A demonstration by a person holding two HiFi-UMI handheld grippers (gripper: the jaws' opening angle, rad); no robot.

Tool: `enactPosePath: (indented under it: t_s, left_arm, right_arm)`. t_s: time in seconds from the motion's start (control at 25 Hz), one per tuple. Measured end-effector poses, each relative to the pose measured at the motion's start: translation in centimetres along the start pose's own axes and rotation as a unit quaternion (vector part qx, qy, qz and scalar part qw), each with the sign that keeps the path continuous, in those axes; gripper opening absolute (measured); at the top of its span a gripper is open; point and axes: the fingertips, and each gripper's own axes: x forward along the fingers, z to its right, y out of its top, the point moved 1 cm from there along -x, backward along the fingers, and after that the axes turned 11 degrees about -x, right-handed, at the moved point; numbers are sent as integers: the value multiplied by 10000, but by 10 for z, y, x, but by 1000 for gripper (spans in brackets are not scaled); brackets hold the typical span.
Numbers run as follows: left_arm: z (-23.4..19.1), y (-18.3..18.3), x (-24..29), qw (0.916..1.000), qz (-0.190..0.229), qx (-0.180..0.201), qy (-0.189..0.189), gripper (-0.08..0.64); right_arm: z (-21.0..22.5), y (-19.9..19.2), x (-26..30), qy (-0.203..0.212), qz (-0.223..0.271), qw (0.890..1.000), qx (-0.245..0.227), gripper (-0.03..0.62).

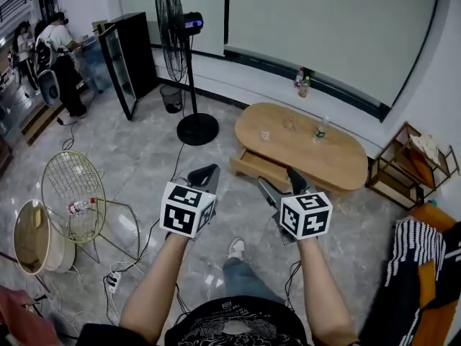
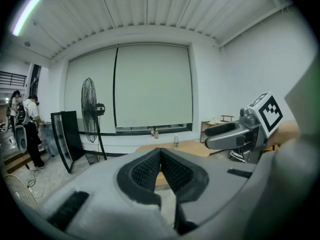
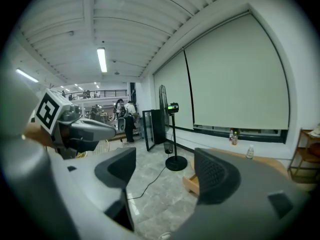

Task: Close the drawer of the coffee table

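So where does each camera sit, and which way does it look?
Head view: on the person's head, looking steeply down at the coffee table with its open drawer; both forearms, left gripper and right gripper show.
Left gripper view: on that gripper, looking along its shut jaws at the table; right gripper at right.
Right gripper view: on that gripper, looking between its open, empty jaws; left gripper at left.
All three share the fan and table.
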Motion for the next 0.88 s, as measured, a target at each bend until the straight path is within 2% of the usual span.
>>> enactPosePath:
  t_s: [0.24,0.64,0.88]
  left_arm:
    - [-33,14,67,9997,-139,98,-147,2]
    - [-92,46,218,9979,-408,216,-452,2]
    - [-102,59,287,9966,-476,216,-637,2]
  right_arm:
    - [47,-6,56,-233,-74,9996,135,351]
    - [160,-4,160,-758,-172,9965,315,351]
    - [211,-9,200,-925,-261,9946,395,350]
